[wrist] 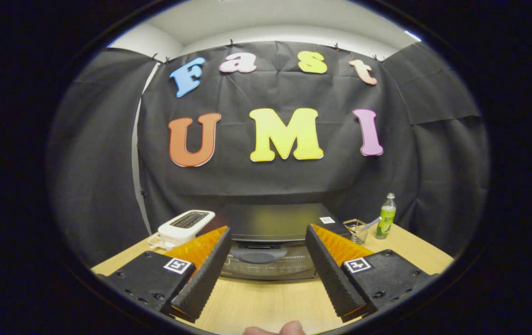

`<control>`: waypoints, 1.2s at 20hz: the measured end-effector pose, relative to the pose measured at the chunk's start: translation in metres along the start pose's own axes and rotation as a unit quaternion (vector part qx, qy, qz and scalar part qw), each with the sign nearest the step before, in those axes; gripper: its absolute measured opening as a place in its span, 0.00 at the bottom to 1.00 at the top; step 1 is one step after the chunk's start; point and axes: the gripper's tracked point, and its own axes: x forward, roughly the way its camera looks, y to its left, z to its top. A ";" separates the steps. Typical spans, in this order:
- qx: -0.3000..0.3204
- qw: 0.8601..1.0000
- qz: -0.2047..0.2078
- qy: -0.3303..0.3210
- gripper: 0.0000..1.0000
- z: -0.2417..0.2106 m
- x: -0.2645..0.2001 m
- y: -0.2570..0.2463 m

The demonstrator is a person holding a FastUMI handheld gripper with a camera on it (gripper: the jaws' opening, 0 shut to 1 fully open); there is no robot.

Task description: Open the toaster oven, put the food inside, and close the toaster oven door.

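Wooden table: tongs spread wide, holding nothing; closed toaster oven just beyond fingertips.

Black toaster oven, door shut, upright on table

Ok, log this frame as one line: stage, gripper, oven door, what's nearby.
stage: approach | gripper: open, holding nothing | toaster oven: just ahead between fingers, door closed | nearby: white toaster, green bottle
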 end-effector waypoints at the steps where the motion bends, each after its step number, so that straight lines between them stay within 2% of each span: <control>1: -0.002 1.000 0.002 0.005 1.00 -0.009 0.017 0.003; 6: -0.001 0.999 -0.006 0.038 1.00 -0.048 0.078 0.008; 11: 0.007 0.999 -0.007 0.039 1.00 -0.061 0.098 0.012; 14: 0.001 0.999 -0.022 0.044 1.00 -0.070 0.098 0.010; 18: -0.009 0.999 -0.017 0.050 1.00 -0.074 0.091 0.012; 24: -0.010 0.997 -0.010 0.073 1.00 -0.095 0.048 0.014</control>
